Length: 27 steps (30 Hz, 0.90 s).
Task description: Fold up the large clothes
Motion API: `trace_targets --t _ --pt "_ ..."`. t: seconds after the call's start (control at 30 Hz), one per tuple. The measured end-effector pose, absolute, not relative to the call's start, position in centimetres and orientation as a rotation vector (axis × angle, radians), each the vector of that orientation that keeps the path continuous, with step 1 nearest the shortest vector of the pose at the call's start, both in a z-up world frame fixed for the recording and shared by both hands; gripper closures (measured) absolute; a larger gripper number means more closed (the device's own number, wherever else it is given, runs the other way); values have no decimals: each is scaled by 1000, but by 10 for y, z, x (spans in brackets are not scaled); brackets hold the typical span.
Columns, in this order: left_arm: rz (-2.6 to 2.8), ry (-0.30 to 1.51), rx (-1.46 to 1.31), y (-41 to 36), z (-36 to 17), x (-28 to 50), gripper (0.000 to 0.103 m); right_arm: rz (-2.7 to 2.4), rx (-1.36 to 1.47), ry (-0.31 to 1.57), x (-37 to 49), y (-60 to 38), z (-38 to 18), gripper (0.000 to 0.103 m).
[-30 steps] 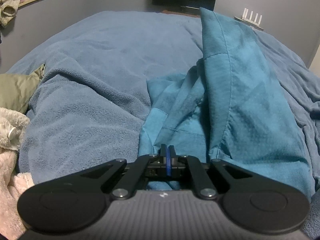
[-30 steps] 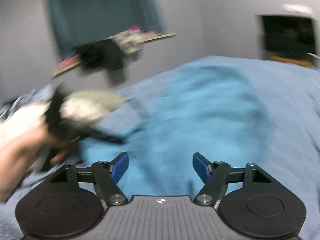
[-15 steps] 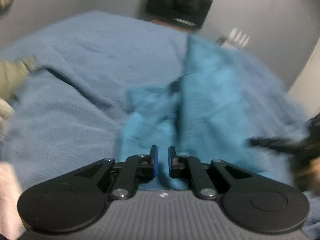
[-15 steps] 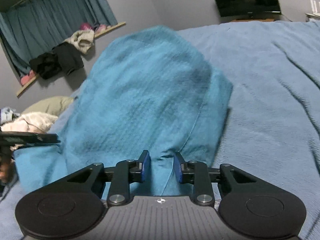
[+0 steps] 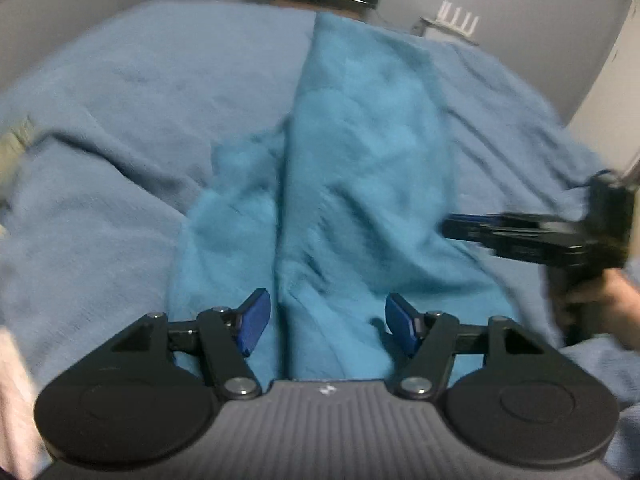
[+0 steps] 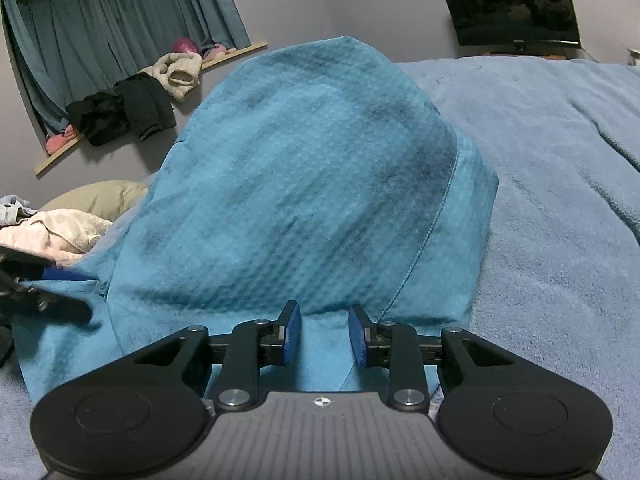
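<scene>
A large teal garment [image 5: 360,168] lies in long folds on the blue blanket [image 5: 120,140] that covers the bed. My left gripper [image 5: 326,320] hovers over the garment's near end. Its jaws are opening, and a raised fold lies between the pads without being pressed. In the right wrist view the garment [image 6: 304,184] rises as a folded hump straight ahead. My right gripper [image 6: 325,334] sits low at the hem, its jaws narrow but apart, with flat cloth showing in the gap. A hand holds the right gripper [image 5: 452,226] at the garment's right edge. One left-gripper finger [image 6: 48,304] shows blurred.
A dark screen [image 6: 512,12] stands against the far wall, with a white router [image 5: 456,20] beside it. A curtained window ledge [image 6: 132,112] holds dark and cream clothes. An olive pillow [image 6: 100,196] and pale clothes [image 6: 52,232] lie at the bed's left side.
My left gripper, shut on the garment's near edge a second ago, has opened wide and let go. My right gripper dropped to the garment's hem, narrowed its jaws, and came into the left view.
</scene>
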<state>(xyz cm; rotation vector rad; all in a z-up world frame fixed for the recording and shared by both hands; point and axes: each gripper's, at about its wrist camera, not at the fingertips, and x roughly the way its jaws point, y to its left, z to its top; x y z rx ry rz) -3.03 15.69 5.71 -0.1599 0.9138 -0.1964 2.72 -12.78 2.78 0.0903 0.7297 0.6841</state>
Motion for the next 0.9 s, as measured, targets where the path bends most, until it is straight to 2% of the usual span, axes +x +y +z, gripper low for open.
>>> trace_targets --t 0.03,0.07,0.1,0.17,0.4,0.6,0.7,0.8,0.9 --pt "-193 910 -162 158 57 -32 50 685 93 729 27 -127 28 72" --pt "-181 905 -165 160 57 -34 68 685 93 728 27 -127 28 72" --pt "-166 892 -181 164 58 -37 80 685 93 727 27 -127 27 72" --pt "-165 839 -265 178 60 -46 93 684 95 725 26 -128 26 72" --pt "-200 731 -361 187 75 -82 100 674 85 715 23 -124 29 72" --pt "50 743 -16 169 61 -75 103 652 46 697 18 -117 31 72" --pt "30 658 -172 178 79 -84 103 654 68 690 17 -121 35 72" --pt "-22 548 -139 164 107 -89 103 652 67 695 17 -120 33 72" --pt "-160 566 -84 130 113 -71 103 650 56 690 15 -118 34 72"
